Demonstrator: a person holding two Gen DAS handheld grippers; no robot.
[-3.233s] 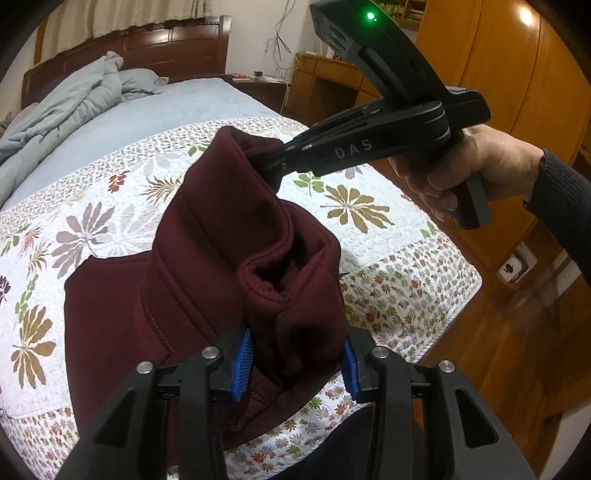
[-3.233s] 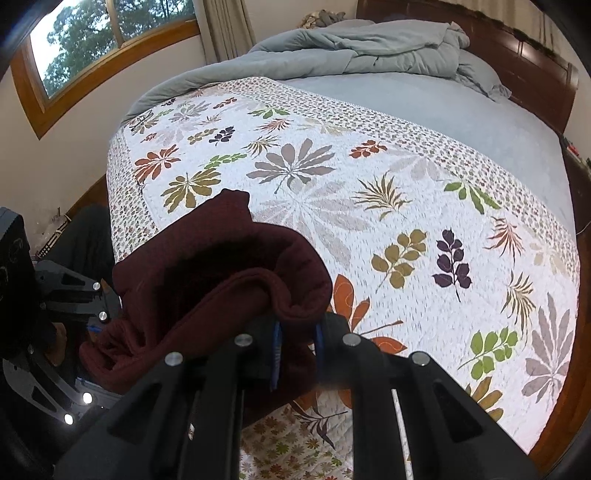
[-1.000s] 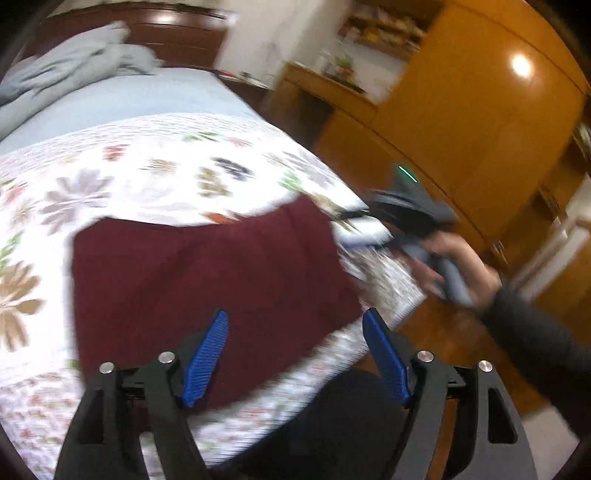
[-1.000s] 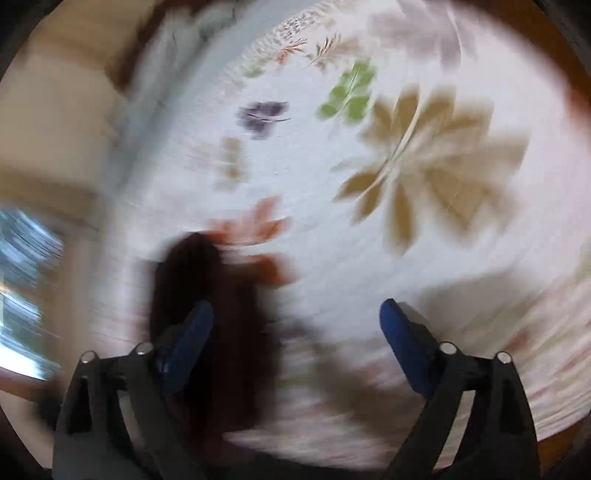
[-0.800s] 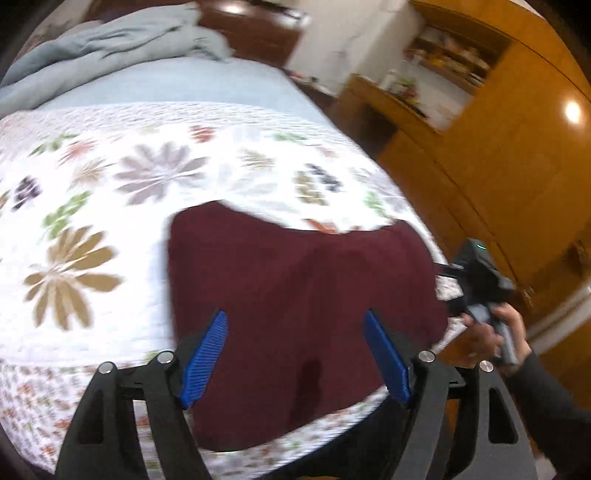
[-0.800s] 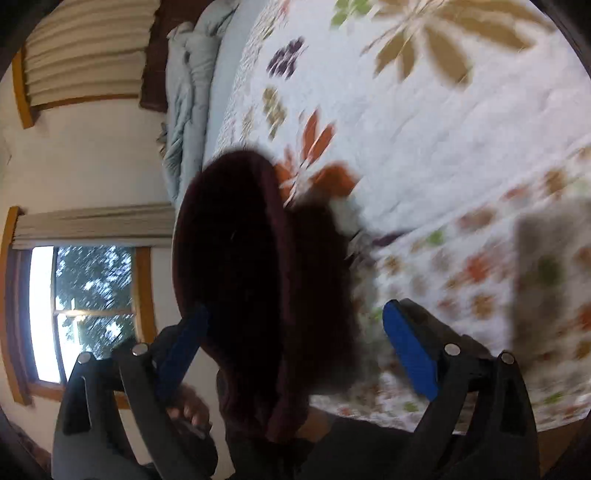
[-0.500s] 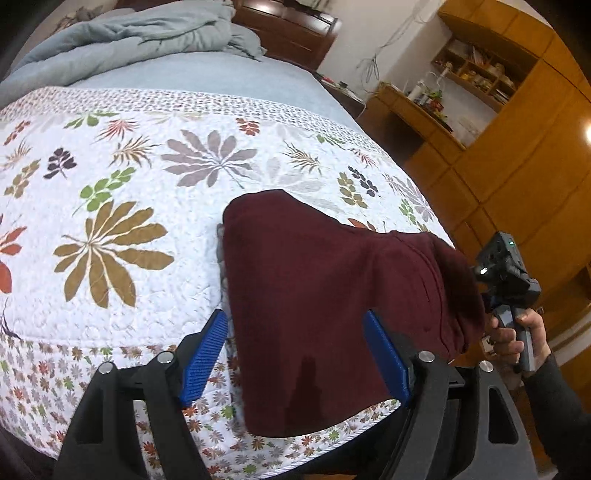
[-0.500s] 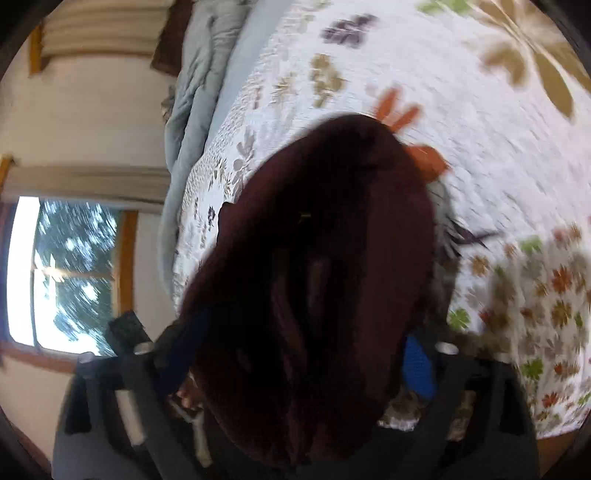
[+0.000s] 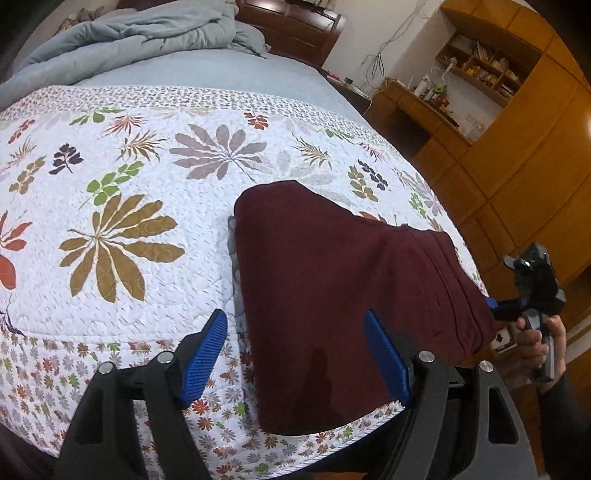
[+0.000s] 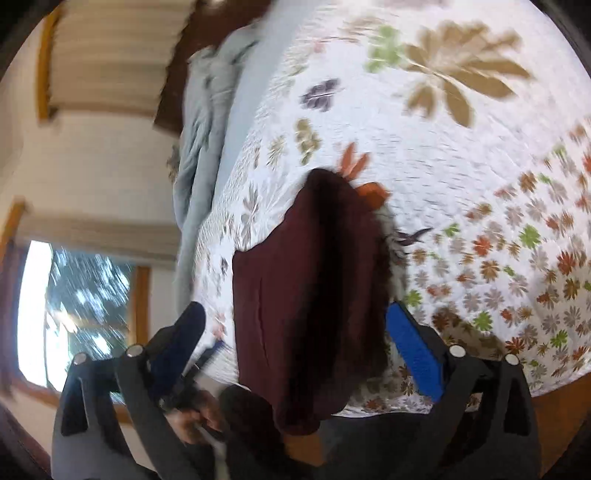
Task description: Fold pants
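Note:
The maroon pants [image 9: 340, 295] lie folded into a flat block on the floral quilt [image 9: 122, 229] at the bed's near right corner, one edge hanging over the side. My left gripper [image 9: 299, 354] is open and empty, held just above the pants' near edge. My right gripper [image 10: 299, 350] is open and empty, rolled on its side, with the pants [image 10: 306, 295] in front of its jaws. It also shows in the left wrist view [image 9: 532, 291], held in a hand beside the pants' right end.
A crumpled grey-blue duvet [image 9: 122, 40] lies at the head of the bed by the dark wooden headboard [image 9: 295, 26]. Wooden cabinets [image 9: 524, 155] and a desk [image 9: 410, 107] stand to the right. A window [image 10: 74, 306] is beyond the bed.
Both grippers let go of the pants, which now lie folded on the quilt. Both grippers opened and drew back; the left view swung left, the right gripper rolled onto its side.

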